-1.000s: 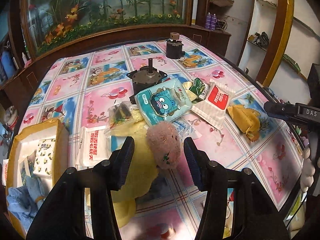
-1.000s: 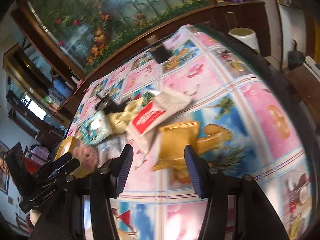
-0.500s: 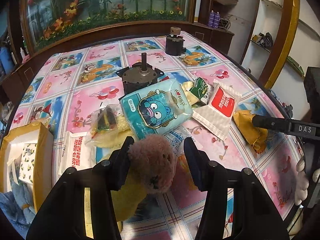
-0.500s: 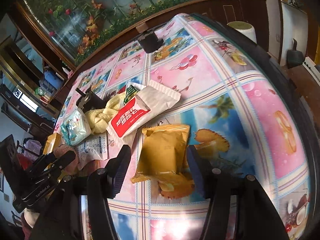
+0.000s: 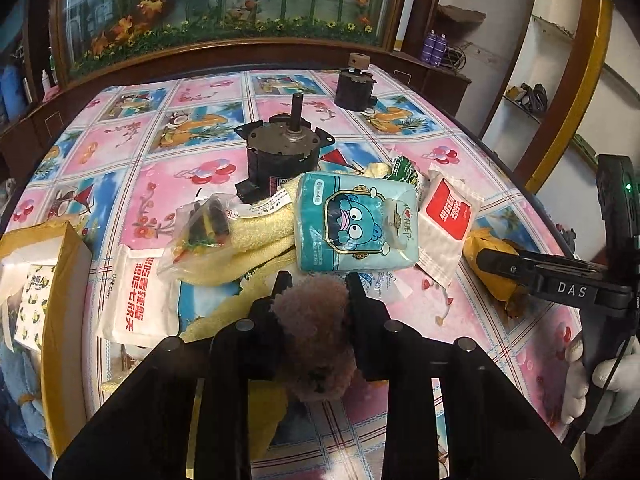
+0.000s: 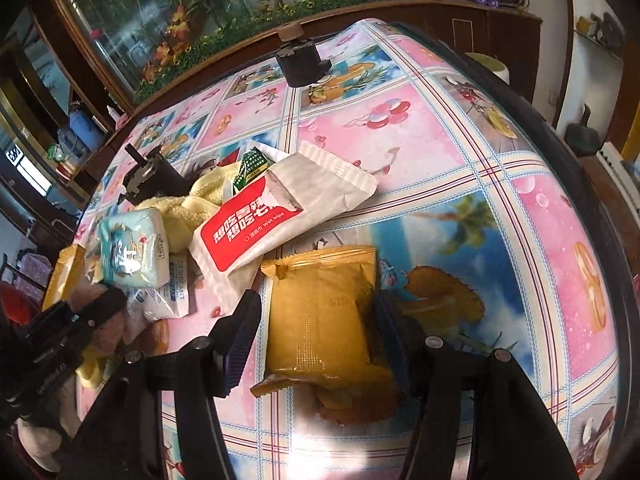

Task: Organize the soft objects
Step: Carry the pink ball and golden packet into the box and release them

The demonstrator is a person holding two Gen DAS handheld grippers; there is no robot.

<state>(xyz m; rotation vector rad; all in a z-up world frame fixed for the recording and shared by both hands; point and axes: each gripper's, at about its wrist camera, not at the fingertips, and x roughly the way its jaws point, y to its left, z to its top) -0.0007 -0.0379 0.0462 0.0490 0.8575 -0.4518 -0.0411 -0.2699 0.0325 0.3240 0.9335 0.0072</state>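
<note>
My left gripper (image 5: 316,292) is shut on a brown plush toy (image 5: 314,340), which fills the gap between its fingers above a yellow towel (image 5: 256,236). A teal tissue pack (image 5: 356,224), a red-and-white wet wipe packet (image 5: 448,220) and a clear bag of small items (image 5: 196,236) lie just beyond. My right gripper (image 6: 316,336) is open, its fingers on either side of a yellow foil packet (image 6: 324,320) lying flat on the table. The left gripper also shows in the right wrist view (image 6: 80,316).
Two black motors (image 5: 280,152) (image 5: 354,84) stand further back on the patterned tablecloth (image 5: 120,144). A yellow box (image 5: 60,280) with tissue packs sits at the left edge. Another white wipe packet (image 5: 136,292) lies beside it. The table's right edge (image 6: 580,184) is close.
My left gripper has closed on the plush toy. My right gripper has moved forward and lower, so its fingers now straddle the yellow foil packet.
</note>
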